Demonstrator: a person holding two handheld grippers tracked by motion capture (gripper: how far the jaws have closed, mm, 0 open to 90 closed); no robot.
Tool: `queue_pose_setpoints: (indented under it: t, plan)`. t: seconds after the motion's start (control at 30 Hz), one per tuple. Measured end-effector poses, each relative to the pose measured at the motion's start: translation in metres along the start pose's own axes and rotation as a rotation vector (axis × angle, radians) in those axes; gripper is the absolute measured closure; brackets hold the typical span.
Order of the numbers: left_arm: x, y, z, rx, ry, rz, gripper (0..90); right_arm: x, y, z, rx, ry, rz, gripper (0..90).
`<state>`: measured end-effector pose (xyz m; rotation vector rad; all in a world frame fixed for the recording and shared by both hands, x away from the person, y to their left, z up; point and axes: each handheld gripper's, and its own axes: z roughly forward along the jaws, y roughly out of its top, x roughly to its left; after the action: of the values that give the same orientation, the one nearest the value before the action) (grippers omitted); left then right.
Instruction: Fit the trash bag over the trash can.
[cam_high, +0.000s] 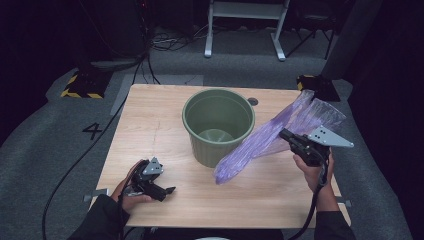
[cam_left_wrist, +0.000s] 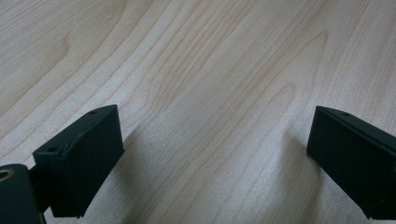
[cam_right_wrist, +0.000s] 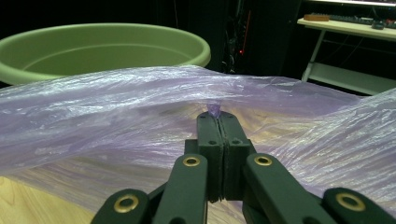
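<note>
High view, one green bin (cam_high: 218, 125), one purple bag (cam_high: 270, 137), two grippers

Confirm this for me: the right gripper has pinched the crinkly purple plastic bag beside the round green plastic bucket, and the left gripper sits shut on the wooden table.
Not quite. The left gripper is open: in the left gripper view its jaws stand wide apart over the light wooden table. The rest holds: the right gripper pinches the crinkly purple plastic bag beside the round green plastic bucket.

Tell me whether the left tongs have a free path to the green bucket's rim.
Probably yes: the left tongs rest open on bare table, nothing lying between them and the green bucket.
</note>
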<state>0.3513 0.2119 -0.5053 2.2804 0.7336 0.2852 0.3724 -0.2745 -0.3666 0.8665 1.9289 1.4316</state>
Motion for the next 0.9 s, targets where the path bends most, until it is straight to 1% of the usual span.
queue_pose_setpoints:
  t: [0.07,0.13,0.27,0.33,0.37,0.43,0.7,0.9]
  plan:
    - [0.000,0.000,0.000,0.000,0.001,0.000,3.3,0.001,0.003,0.000,-0.008,0.004,-0.003,89.7]
    - [0.000,0.000,0.000,0.000,0.001,0.000,3.3,0.000,0.007,-0.001,-0.024,0.017,0.008,89.7]
    - [0.000,0.000,0.000,0.000,0.001,0.000,3.3,-0.001,0.016,-0.002,-0.034,0.012,-0.002,89.7]
    - [0.000,0.000,0.000,0.000,0.002,-0.001,3.3,-0.003,0.019,-0.003,-0.044,0.021,0.009,89.8]
    - [0.000,0.000,0.000,0.000,0.002,-0.001,3.3,-0.004,0.021,-0.002,-0.046,0.019,0.010,89.7]
    - [0.000,0.000,0.000,0.000,0.002,-0.002,3.3,-0.005,0.025,-0.001,-0.043,0.000,-0.005,89.8]
    - [-0.001,0.000,0.000,0.002,0.001,-0.002,3.3,-0.012,0.035,-0.001,-0.062,-0.026,0.006,89.8]
    - [-0.002,0.002,-0.002,0.010,-0.005,0.009,6.5,-0.009,0.050,-0.010,-0.087,-0.028,-0.020,89.8]
